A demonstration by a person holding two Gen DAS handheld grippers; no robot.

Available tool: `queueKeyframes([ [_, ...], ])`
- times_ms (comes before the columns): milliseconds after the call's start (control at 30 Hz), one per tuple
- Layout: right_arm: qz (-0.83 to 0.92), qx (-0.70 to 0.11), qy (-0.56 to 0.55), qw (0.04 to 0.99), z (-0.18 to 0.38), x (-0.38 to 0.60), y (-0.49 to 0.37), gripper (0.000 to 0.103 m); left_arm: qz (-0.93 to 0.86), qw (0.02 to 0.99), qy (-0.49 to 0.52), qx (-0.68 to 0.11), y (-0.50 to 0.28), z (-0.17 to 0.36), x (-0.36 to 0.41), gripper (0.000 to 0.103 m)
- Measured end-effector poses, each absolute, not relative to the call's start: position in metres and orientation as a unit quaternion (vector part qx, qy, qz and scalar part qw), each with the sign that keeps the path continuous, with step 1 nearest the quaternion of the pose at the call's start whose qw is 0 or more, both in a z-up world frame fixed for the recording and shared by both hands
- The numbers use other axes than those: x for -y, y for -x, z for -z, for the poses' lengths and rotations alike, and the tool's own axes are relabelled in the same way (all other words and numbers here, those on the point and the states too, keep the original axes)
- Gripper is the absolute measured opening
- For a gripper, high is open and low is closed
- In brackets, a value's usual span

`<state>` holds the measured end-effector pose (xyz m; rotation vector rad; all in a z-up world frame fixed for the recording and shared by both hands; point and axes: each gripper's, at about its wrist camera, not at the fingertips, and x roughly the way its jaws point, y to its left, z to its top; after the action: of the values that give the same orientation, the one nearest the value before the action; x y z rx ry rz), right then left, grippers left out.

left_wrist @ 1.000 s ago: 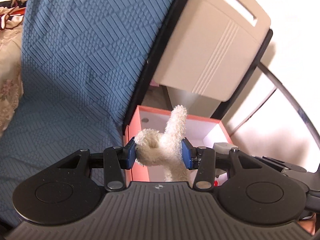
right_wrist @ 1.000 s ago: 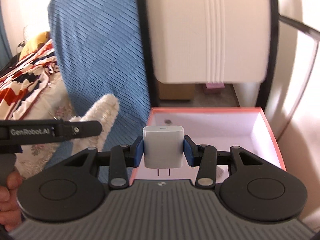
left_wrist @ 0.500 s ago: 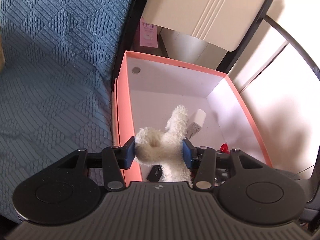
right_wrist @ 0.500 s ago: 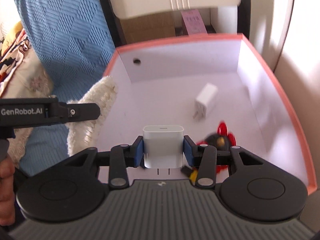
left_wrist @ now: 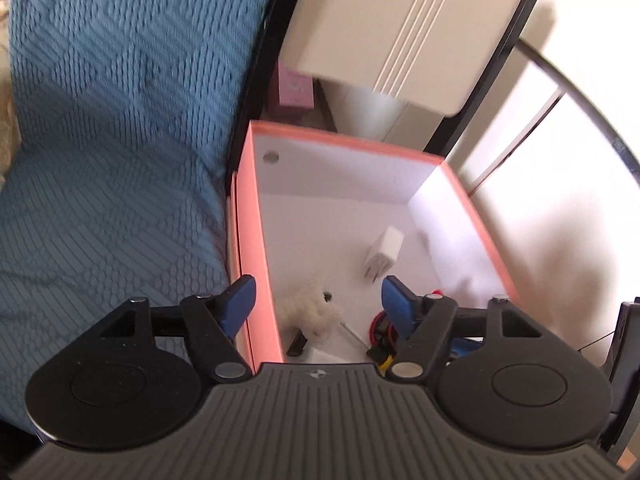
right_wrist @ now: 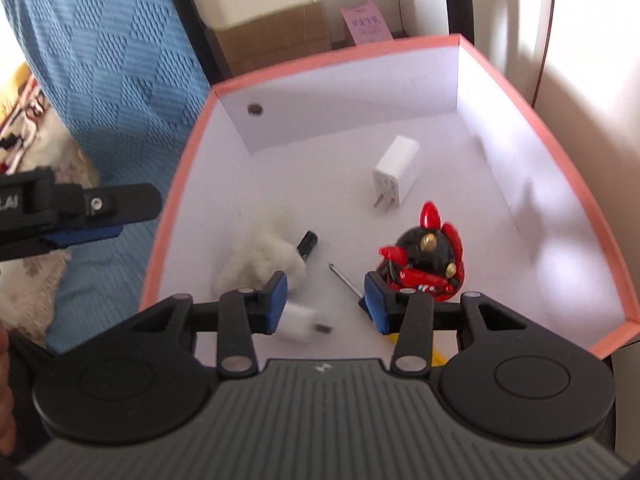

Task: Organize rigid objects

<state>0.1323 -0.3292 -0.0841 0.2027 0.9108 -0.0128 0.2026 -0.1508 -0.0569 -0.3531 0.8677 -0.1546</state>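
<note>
A salmon-pink box (left_wrist: 256, 240) with a white inside lies below both grippers. My left gripper (left_wrist: 318, 302) is over its left wall with the jaws opening and nothing between the pads. The white plush toy (left_wrist: 310, 312) lies on the box floor beneath it. My right gripper (right_wrist: 326, 302) stands open over the box. A blurred white charger (right_wrist: 298, 322) sits loose just below its left pad. On the floor are the plush toy (right_wrist: 260, 256), another white charger (right_wrist: 394, 180), a red and black figurine (right_wrist: 424, 264) and a small screwdriver (right_wrist: 344, 278).
A blue quilted cover (left_wrist: 120, 140) runs along the box's left side. A beige panel (left_wrist: 400, 20) in a black frame overhangs the far end, with a pink carton (right_wrist: 366, 26) and a cardboard box (right_wrist: 280, 44) under it. A pale wall (left_wrist: 560, 220) stands right.
The left gripper has opened and the plush toy has dropped into the box. The right gripper has let go of the white charger. Both have come lower over the box.
</note>
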Motion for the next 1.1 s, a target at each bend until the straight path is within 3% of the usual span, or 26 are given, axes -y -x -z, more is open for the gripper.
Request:
queueKeyframes([
  [533,0.008,-0.333,-0.089,0.939,-0.015,0.312,-0.080,0.046,0.091,0.931,0.161,-0.314,-0.137,-0.038,0.120,0.078],
  [1100,0.045,-0.296,-0.097,0.949,-0.040,0.287,0.004,0.046,0.135,0.924,0.147,-0.325,-0.068,-0.028,0.102,0.078],
])
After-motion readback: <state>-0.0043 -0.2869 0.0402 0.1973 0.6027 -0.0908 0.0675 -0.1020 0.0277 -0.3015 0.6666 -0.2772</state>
